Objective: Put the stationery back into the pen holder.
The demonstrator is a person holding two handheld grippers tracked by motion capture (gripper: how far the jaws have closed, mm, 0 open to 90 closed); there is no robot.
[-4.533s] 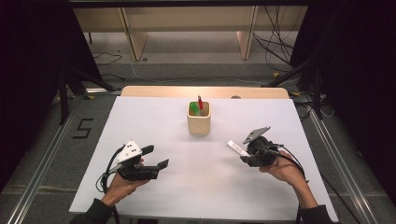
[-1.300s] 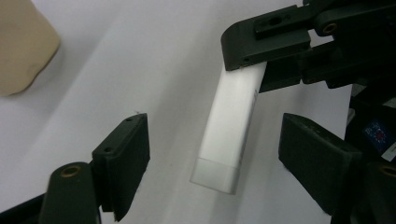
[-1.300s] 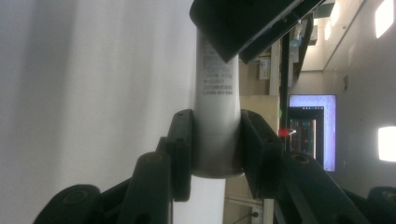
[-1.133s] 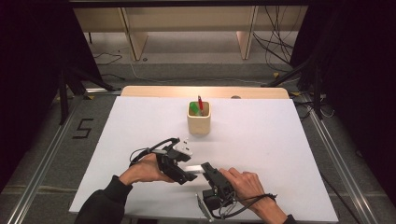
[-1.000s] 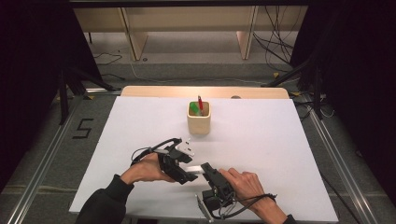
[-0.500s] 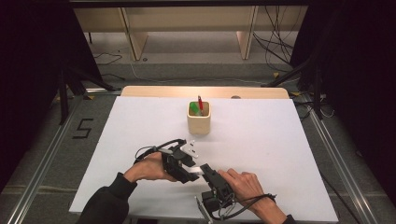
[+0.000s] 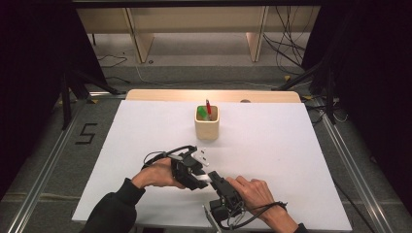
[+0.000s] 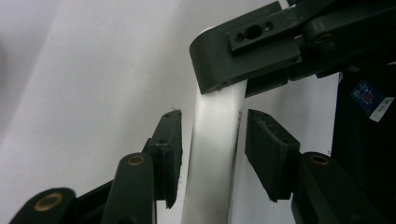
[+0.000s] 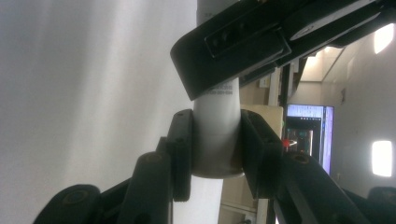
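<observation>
Two tools share one white marker (image 9: 217, 135): right tool (image 9: 215, 140) clamps its end; left tool (image 8: 210, 144), jaws just closing, straddles the barrel untouched. Light, stiff, slippery; grip mid-barrel.

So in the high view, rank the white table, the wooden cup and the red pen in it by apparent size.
1. White table, by far the largest.
2. Wooden cup.
3. Red pen, smallest; only its tip shows above the cup's rim, so its full length can't be judged.
</observation>
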